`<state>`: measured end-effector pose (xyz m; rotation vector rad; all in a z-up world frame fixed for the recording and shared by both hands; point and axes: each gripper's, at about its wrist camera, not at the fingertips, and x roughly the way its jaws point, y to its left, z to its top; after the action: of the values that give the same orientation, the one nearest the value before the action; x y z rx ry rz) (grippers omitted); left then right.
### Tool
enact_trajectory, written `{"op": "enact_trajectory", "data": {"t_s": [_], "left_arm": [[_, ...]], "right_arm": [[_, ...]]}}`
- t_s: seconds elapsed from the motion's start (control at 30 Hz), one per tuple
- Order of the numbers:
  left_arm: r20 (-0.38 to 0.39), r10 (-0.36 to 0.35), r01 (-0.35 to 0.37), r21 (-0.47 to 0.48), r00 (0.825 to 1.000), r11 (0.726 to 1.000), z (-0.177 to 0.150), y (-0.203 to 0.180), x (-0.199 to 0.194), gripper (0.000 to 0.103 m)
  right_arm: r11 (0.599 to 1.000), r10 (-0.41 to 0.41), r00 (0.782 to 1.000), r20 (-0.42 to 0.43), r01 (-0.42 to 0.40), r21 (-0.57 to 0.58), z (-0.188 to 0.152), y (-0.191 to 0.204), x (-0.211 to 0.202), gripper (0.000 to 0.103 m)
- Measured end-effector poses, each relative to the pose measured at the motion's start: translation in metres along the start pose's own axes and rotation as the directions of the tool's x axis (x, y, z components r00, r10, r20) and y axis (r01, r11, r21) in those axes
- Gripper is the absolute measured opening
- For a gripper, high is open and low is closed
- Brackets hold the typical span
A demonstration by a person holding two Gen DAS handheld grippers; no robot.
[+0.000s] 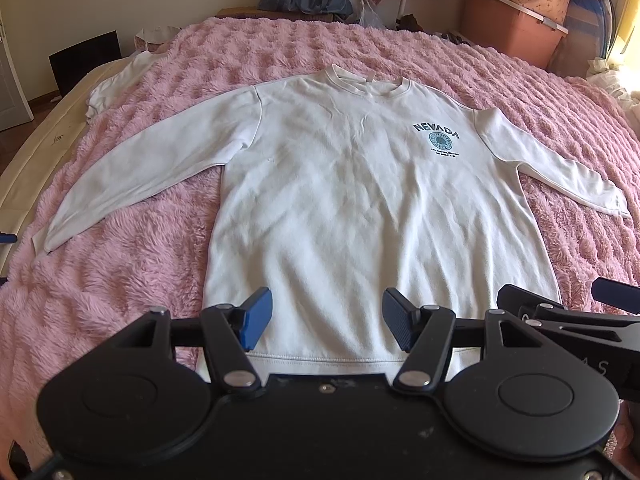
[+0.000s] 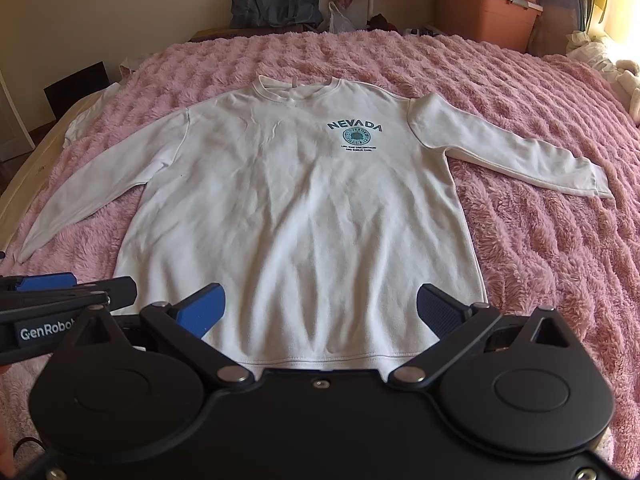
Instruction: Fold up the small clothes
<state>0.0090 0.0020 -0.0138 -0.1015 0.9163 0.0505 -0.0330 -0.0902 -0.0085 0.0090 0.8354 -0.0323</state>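
Your white sweatshirt (image 1: 360, 200) lies flat and face up on the pink fluffy blanket (image 1: 132, 280) that covers the bed, collar away from you and hem toward you, both long sleeves spread out to the sides. The "NEVADA" print (image 2: 355, 136) with its round teal emblem sits on the chest, toward the side of your right hand. You hold your left gripper (image 1: 327, 318) above the hem, a little left of the garment's middle; its jaws stand wide apart with nothing between them, and the blue pads (image 1: 256, 318) are clear of the fabric. Your right gripper (image 2: 320, 314) hovers just beside it over the hem's right half, jaws spread even wider and likewise empty. Each gripper shows at the edge of the other's view, so the two are close together. A second white garment (image 1: 116, 84) lies bunched at the blanket's far left edge. Beyond the bed you can see a dark blue bag (image 2: 276, 2) against the wall and a brown storage box (image 2: 484, 20) to the right.
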Motion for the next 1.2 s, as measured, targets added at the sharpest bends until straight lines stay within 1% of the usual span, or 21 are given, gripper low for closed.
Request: {"op": "enact_trajectory", "data": {"t_s": [1.0, 1.13, 1.2], "left_arm": [[-0.026, -0.011, 0.011, 0.004, 1.000, 1.000, -0.001, -0.001, 0.010, 0.064], [-0.022, -0.042, 0.042, 0.016, 0.999, 0.999, 0.003, -0.004, 0.013, 0.064], [-0.006, -0.091, 0.091, 0.022, 0.996, 0.996, 0.008, -0.008, 0.016, 0.064]], "right_arm": [[1.000, 0.005, 1.000, -0.015, -0.005, 0.006, -0.004, -0.002, 0.008, 0.103], [1.000, 0.004, 1.000, -0.007, -0.004, 0.020, -0.005, -0.005, 0.011, 0.103], [1.000, -0.018, 1.000, 0.016, 0.018, 0.019, -0.006, -0.009, 0.011, 0.103]]}}
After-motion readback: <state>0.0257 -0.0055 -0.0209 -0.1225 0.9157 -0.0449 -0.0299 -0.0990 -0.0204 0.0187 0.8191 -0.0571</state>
